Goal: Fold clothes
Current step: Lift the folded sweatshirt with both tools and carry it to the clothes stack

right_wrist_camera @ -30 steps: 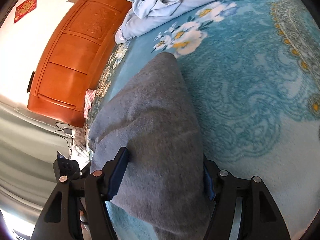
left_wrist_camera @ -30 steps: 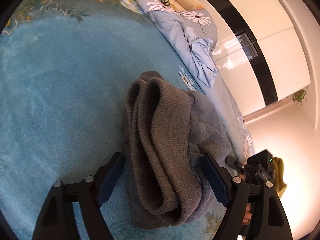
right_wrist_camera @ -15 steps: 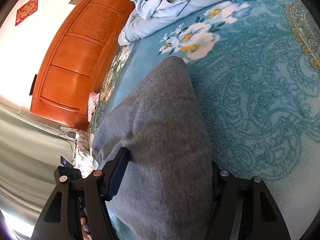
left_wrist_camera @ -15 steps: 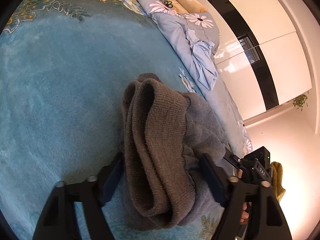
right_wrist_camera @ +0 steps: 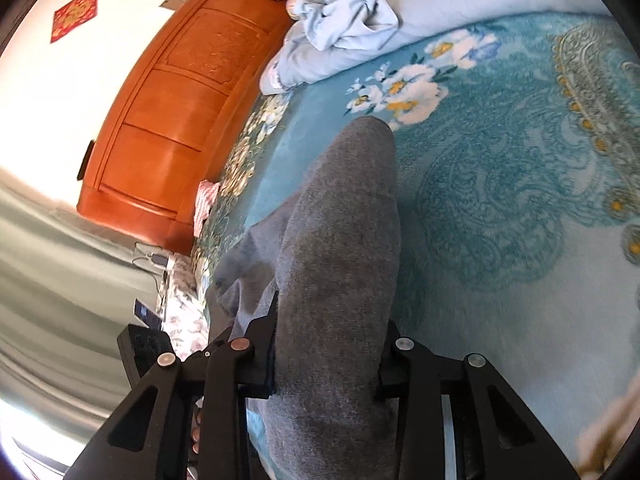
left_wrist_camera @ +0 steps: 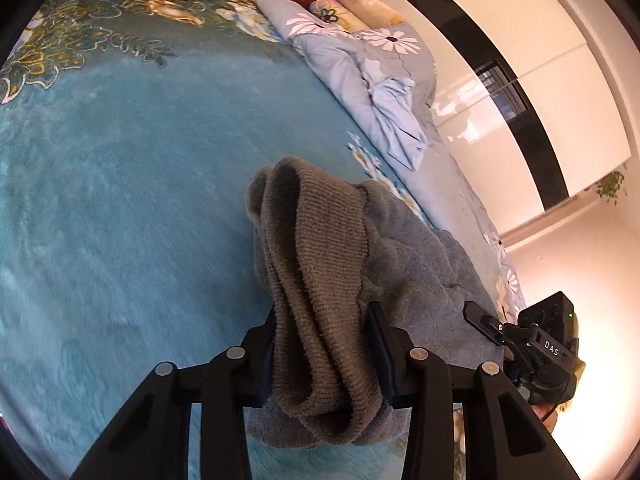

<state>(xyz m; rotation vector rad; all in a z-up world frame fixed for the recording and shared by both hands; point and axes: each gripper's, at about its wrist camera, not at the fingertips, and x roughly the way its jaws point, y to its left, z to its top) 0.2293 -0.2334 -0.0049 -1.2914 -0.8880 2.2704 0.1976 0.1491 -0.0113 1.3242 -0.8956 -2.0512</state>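
Observation:
A grey knitted garment (left_wrist_camera: pixel 320 280) lies bunched on the teal floral blanket (left_wrist_camera: pixel 120 200). In the left wrist view its ribbed brown-grey hem is pinched between the fingers of my left gripper (left_wrist_camera: pixel 324 344), which is shut on it. In the right wrist view the smooth grey body of the same garment (right_wrist_camera: pixel 340 240) runs away from my right gripper (right_wrist_camera: pixel 328 344), which is shut on that end. The right gripper's black housing (left_wrist_camera: pixel 540 348) shows at the lower right of the left wrist view, beyond the cloth.
A pale blue flowered quilt (left_wrist_camera: pixel 380 80) with a crumpled light blue cloth (right_wrist_camera: pixel 348 24) and pillows (left_wrist_camera: pixel 360 4) lies by the orange wooden headboard (right_wrist_camera: pixel 160 120). White and black wardrobe doors (left_wrist_camera: pixel 520 80) stand beyond the bed. A phone and cables (right_wrist_camera: pixel 152 280) sit beside the bed.
Both grippers have gone from wide open around the garment to closed on it. The cameras have shifted slightly over the blanket.

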